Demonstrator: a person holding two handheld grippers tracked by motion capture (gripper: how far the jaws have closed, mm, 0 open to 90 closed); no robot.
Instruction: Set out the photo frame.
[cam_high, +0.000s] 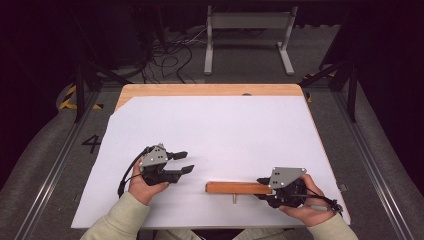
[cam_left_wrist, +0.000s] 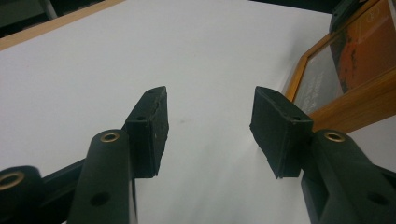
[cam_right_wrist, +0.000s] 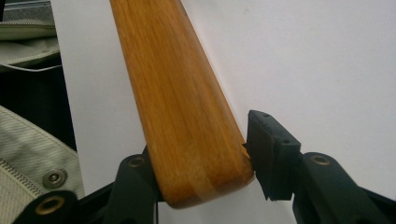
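A wooden picture frame (cam_high: 232, 188) stands on edge near the table's front, seen edge-on from above as an orange-brown bar. My right gripper (cam_high: 263, 188) is shut on its right end. In the right gripper view the frame's wooden edge (cam_right_wrist: 177, 93) runs up between the jaws of the right gripper (cam_right_wrist: 205, 154), and one pad (cam_right_wrist: 268, 142) presses its side. My left gripper (cam_high: 183, 162) is open, left of the frame and apart from it. In the left gripper view the left gripper (cam_left_wrist: 211, 99) holds nothing, and the frame's glazed face (cam_left_wrist: 345, 60) shows at the right.
A white sheet (cam_high: 215, 130) covers the wooden table (cam_high: 210, 90). The frame sits close to the front edge. Beyond the table are floor cables (cam_high: 170, 55) and a white stand (cam_high: 247, 22). A light jacket (cam_right_wrist: 28, 140) lies beyond the table edge in the right gripper view.
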